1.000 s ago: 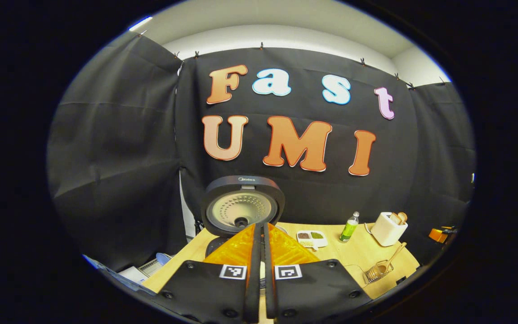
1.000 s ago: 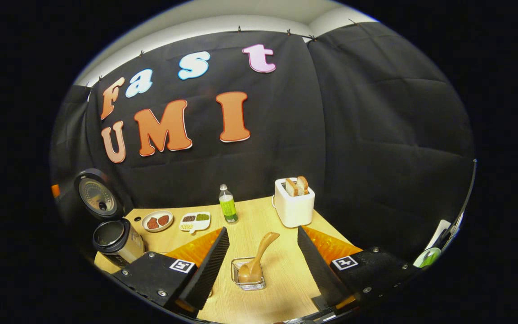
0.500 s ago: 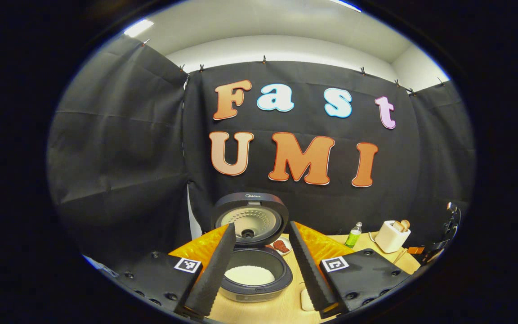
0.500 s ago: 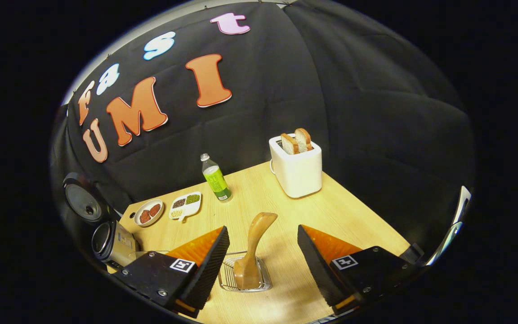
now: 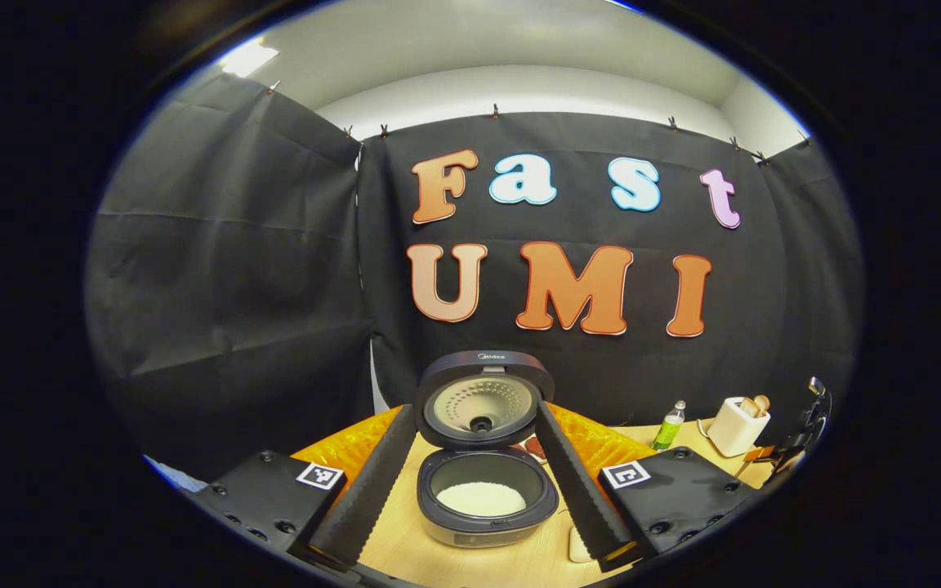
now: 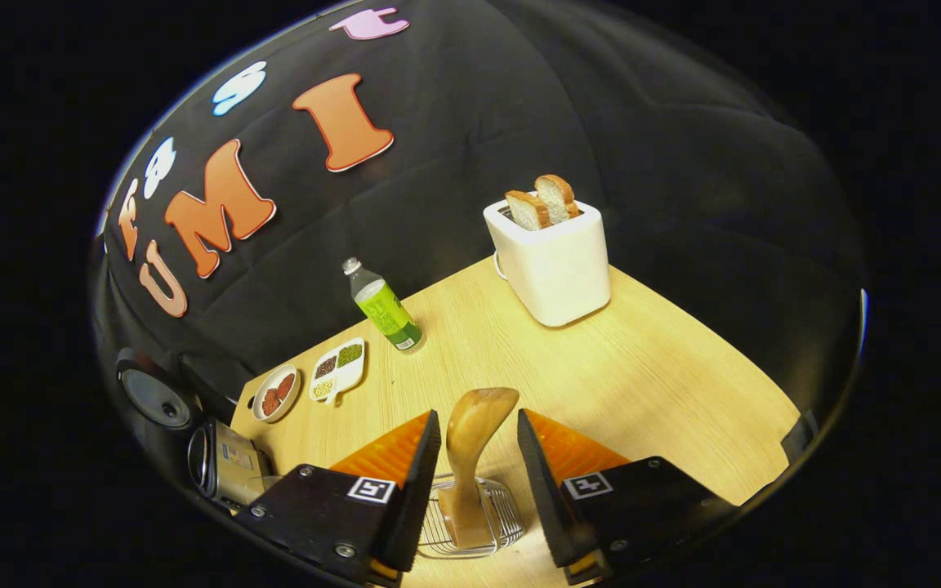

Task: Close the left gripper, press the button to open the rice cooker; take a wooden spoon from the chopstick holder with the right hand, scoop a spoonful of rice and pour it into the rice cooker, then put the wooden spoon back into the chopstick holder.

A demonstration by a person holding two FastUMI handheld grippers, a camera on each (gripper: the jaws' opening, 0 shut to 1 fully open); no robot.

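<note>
Left gripper (image 5: pixel 474 482) jaws spread apart, rice cooker (image 5: pixel 487 494) between them, lid up. Right gripper view, left to right: plate (image 6: pixel 276 394), sectioned dish (image 6: pixel 338 369), green bottle (image 6: pixel 382 307), toaster (image 6: pixel 550 257) on table (image 6: pixel 666 384). Right gripper (image 6: pixel 477 482) jaws released, flanking wooden spoon (image 6: pixel 470 441) upright in chopstick holder (image 6: pixel 470 531), contact unclear.

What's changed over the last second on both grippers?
The left gripper opened and backed off the rice cooker. The right gripper moved in and narrowed around the wooden spoon, not yet clamped. The lid stayed up; the spoon stayed in the chopstick holder.
</note>
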